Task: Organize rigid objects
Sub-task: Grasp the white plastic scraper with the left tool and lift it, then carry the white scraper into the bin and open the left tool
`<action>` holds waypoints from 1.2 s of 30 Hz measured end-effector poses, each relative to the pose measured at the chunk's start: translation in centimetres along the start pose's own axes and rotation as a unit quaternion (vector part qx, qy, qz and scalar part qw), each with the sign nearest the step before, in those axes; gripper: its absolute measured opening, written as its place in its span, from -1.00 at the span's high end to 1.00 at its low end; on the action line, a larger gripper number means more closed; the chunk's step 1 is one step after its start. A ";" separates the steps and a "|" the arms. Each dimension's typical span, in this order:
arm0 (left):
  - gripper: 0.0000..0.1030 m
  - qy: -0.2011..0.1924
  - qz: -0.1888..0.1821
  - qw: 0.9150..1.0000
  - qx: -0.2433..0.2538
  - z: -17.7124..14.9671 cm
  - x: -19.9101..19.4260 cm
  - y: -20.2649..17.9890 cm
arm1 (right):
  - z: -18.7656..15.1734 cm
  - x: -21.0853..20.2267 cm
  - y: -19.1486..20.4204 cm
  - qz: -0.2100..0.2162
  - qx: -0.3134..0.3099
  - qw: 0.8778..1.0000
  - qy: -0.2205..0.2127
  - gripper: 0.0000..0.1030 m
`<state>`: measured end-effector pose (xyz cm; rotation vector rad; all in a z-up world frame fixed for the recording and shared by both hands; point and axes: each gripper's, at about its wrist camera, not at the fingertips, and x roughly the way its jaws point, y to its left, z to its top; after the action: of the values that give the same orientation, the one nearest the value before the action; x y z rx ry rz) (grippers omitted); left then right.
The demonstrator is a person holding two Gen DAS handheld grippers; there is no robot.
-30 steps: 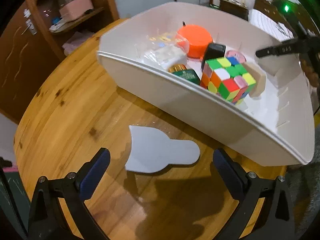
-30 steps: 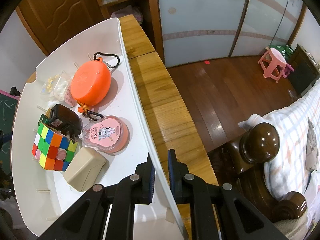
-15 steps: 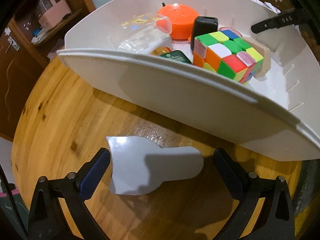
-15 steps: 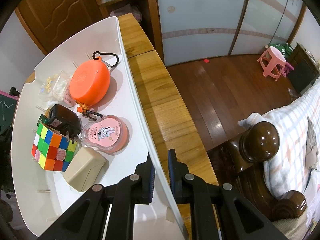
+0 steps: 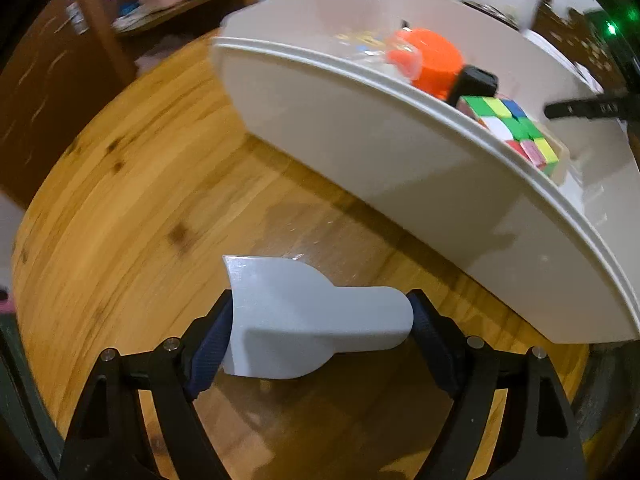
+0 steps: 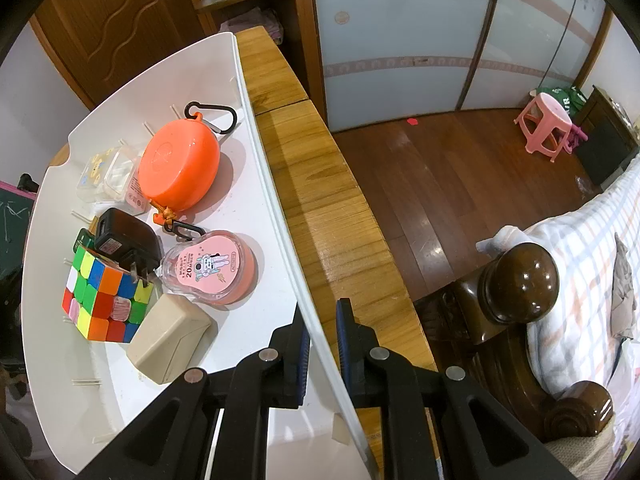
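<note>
Left tongs (image 5: 320, 332) clamped on one flat white divider panel (image 5: 304, 320) above the worktop (image 5: 140, 168) | thin, stiff, light, likely slippery: grip opposite edges | right tongs (image 6: 322, 344) pinching wall of one white bin (image 6: 256, 168) | inside: one Rubik's cube (image 6: 106, 296), one orange case (image 6: 180, 168).
</note>
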<state>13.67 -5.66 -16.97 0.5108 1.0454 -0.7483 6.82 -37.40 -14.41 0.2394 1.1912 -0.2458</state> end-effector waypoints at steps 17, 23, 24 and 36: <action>-0.66 -0.010 0.081 0.992 -0.100 2.5 -10.1 -2.2 | 0.0 0.1 -0.1 0.006 -0.011 1.000 -0.004 0.77; -0.66 -0.033 0.068 0.992 -0.099 5.7 -12.5 -4.8 | 0.0 0.1 -0.3 0.016 -0.009 1.000 -0.003 0.78; -0.66 -0.035 0.065 0.992 -0.102 6.3 -12.8 -5.1 | 0.0 0.1 -0.3 0.018 -0.008 1.000 -0.003 0.78; -0.66 -0.079 0.017 0.980 -0.181 11.9 -11.1 -7.1 | 0.0 0.2 -0.7 0.032 -0.005 0.999 -0.005 0.80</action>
<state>11.85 -15.17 -2.11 0.1544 0.9936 -0.5418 6.65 -38.05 -14.69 0.2663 1.1731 -0.1853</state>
